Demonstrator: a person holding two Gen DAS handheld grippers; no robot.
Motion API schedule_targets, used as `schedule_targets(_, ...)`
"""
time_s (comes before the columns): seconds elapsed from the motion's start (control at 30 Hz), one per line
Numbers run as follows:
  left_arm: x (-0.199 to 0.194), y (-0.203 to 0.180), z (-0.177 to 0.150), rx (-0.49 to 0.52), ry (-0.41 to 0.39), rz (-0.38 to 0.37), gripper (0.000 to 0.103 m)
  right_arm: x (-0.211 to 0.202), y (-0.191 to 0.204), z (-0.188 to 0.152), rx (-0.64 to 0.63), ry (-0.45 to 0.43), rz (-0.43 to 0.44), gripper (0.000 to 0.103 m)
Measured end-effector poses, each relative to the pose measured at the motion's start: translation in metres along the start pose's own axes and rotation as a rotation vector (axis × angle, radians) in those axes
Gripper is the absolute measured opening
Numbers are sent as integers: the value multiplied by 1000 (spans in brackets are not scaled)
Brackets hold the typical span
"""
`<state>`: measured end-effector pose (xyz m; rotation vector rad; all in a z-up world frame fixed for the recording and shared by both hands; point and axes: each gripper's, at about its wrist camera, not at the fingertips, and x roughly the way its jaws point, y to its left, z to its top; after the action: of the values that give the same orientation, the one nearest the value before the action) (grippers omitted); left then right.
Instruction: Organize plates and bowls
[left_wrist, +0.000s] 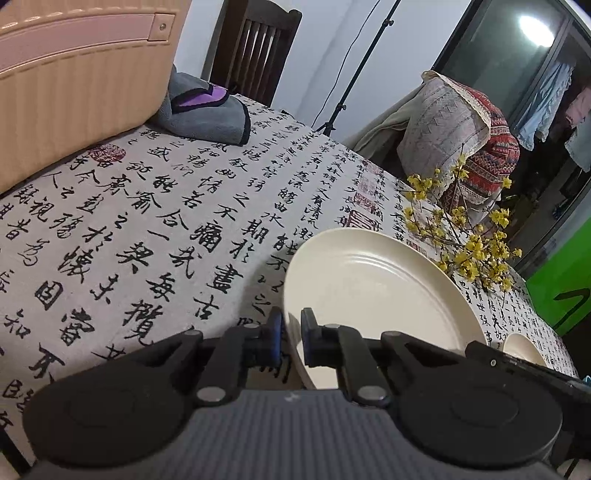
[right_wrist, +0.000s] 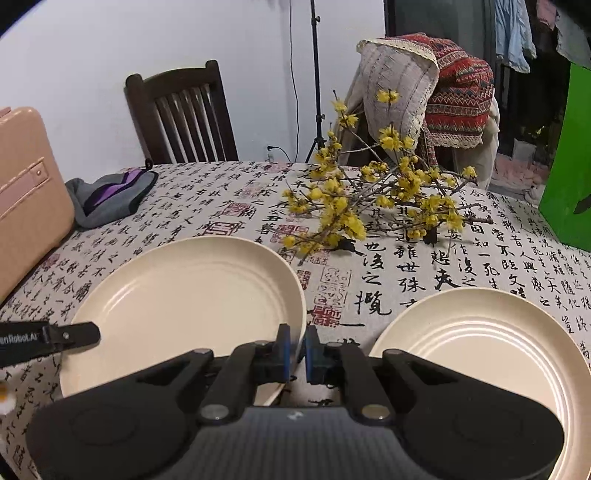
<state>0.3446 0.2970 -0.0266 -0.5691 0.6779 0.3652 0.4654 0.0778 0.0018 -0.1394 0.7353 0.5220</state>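
A cream plate (left_wrist: 369, 280) lies on the calligraphy tablecloth. My left gripper (left_wrist: 291, 334) is shut on its left rim, which runs between the blue pads. In the right wrist view the same plate (right_wrist: 184, 295) has its right rim pinched in my right gripper (right_wrist: 298, 349), also shut. My left gripper's fingertips (right_wrist: 79, 333) show at the plate's left edge. A second cream plate (right_wrist: 480, 350) rests to the right, apart from the first. Only a sliver of this second plate (left_wrist: 524, 349) shows in the left wrist view.
Yellow blossom branches (right_wrist: 369, 199) lie just behind the plates. A pink ribbed case (left_wrist: 74, 81) and a grey-purple cloth (left_wrist: 207, 110) sit at the far left. A green panel (right_wrist: 569, 155) stands at the right edge. Dark chairs (right_wrist: 181, 114) and a light stand are behind the table.
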Motion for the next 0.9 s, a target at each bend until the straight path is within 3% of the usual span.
schedule_targets(0.9,-28,-11,-1,36,-64,-6,11,-33,8,-7,-40,-81,-21,9)
